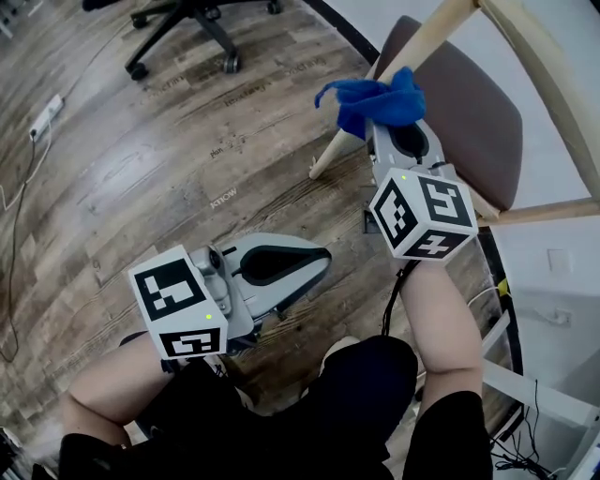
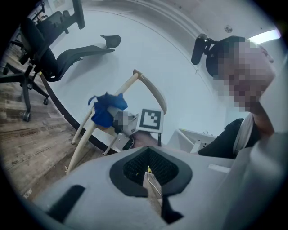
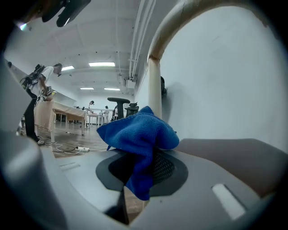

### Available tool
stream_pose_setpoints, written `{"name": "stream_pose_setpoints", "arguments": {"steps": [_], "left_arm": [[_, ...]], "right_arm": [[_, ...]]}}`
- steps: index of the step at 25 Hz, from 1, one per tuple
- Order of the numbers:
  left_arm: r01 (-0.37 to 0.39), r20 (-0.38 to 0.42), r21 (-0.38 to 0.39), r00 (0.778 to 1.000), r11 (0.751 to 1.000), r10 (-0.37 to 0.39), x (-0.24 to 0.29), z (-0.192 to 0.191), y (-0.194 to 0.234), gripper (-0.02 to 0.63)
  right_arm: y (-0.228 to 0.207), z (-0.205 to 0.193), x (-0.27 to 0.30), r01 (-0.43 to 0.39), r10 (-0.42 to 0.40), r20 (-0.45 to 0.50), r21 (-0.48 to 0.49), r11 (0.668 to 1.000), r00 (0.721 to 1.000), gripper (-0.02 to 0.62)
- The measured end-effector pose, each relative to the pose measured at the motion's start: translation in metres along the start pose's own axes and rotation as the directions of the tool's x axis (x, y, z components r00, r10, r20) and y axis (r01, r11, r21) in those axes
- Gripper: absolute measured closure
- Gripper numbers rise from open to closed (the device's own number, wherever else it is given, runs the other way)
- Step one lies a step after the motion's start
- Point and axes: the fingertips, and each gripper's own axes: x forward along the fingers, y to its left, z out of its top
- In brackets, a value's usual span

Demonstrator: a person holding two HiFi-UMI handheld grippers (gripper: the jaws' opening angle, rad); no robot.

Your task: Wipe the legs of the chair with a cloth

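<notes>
Here the right gripper [image 1: 386, 120] has its jaws clamped on a bunched blue microfibre cloth [image 1: 375, 98], which sits at the jaw tips and is pressed against the pale round wooden chair leg [image 1: 342, 145]. In the right gripper view, one tail of the cloth hangs down into the dark hollow between the jaws. The leg's long axis slants: its foot meets the floor just left of and below the gripper's tip, and it rises to the right, past the cloth. To the right of this gripper, the chair's brown padded seat [image 1: 464, 122] and a white wall crowd in. To its left, the brown wood-plank floor [image 1: 187, 169] is open. Far off on that side stand a black office chair on castors [image 1: 187, 28] and a white power strip [image 1: 45, 117] with a cable. The left gripper [image 1: 319, 261] hovers low, well apart from the chair. Its jaws are together and grip nothing, and it points toward the right gripper with floor all round it. In the right gripper view, the leg stands upright just beyond the cloth, with a curved rail [image 3: 189, 18] arching above.
</notes>
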Motion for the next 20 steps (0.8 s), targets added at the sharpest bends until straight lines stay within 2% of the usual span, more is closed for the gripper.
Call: {"name": "stream_pose_setpoints", "arguments": {"steps": [5,10,13,20], "left_arm": [[0.01,0.005,-0.009,1.0,1.0,-0.01,0.0,0.002,-0.002,0.601],[0.017,0.001,-0.009,1.0,1.0,-0.017,0.003,0.0,-0.003,0.601],[0.017,0.0,-0.007,1.0,1.0,-0.017,0.004,0.0,-0.004,0.601],[0.005,-0.005,-0.008,1.0,1.0,-0.005,0.006,-0.002,0.0,0.601]], "right_arm": [[0.0,0.078,-0.011,-0.014,0.014,0.079,0.005,1.0,0.997,0.512],[-0.004,0.152,-0.023,-0.016,0.016,0.204,-0.004,1.0,0.979,0.512],[-0.012,0.163,-0.025,-0.008,0.001,0.227,0.031,0.999,0.974,0.511],[-0.013,0.158,-0.025,0.001,-0.005,0.244,0.017,1.0,0.97,0.511]]}}
